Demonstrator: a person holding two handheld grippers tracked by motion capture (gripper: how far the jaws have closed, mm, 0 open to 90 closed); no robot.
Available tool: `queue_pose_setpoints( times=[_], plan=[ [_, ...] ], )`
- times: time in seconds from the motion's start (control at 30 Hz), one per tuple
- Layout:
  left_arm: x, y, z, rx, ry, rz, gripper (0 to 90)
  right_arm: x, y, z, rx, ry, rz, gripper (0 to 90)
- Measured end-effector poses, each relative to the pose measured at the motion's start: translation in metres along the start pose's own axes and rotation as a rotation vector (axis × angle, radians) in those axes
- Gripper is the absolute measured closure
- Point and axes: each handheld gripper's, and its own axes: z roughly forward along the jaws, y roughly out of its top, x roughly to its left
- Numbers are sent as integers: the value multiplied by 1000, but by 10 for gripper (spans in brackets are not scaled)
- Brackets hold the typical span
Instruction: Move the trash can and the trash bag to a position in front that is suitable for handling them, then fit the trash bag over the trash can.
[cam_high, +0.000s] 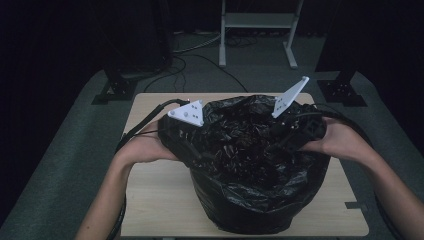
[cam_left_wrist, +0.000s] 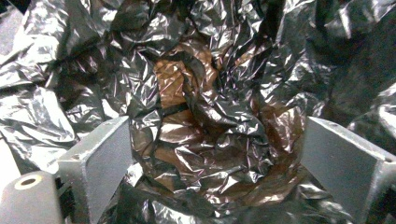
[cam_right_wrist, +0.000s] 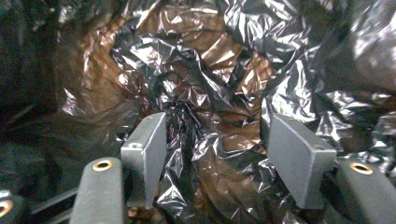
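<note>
**Black bin bag on table, both grippers at its mouth**

High view: A black plastic bin bag (cam_high: 255, 185) stands on the near half of a light wooden table (cam_high: 155, 200), its crumpled mouth open upward. The left gripper (cam_high: 192, 142) sits at the bag's left rim, its grey three-cornered plate lying nearly flat, with the person's left hand (cam_high: 142, 150) behind it. The right gripper (cam_high: 292, 135) sits at the far right rim, its plate tilted up on edge, with the right hand (cam_high: 340, 142) around it. Both gripper bodies are partly lost against the black film, so the jaws cannot be read here. Cables trail off the left side of the table. A white metal frame (cam_high: 257, 30) stands on the floor beyond the table.

Left gripper view: The jaws stand wide apart, pointing into the bag's interior. Crinkled film (cam_left_wrist: 210, 126) lies between them and beyond; the pads are not pressing on it.

Right gripper view: The jaws stand fairly wide. Folds of the film (cam_right_wrist: 215, 154) rise between the two pads without being pinched.
</note>
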Motion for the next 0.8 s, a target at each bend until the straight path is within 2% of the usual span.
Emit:
queue_pose_setpoints(
  times=[0.27,0.47,0.6,0.8],
  plan=[
    [1,-2,-12,-4,19,-17,88,-4,-3,-14,-29,-12,17,352],
    [0,-8,-30,-35,44,-34,67,-9,-8,-30,-73,-9,45,331],
    [-2,-13,-41,-53,70,-44,51,-11,-11,-38,-77,-19,53,326],
    [-5,-26,-53,-45,98,-68,51,-12,-17,-47,-87,-34,74,317]
  ],
)
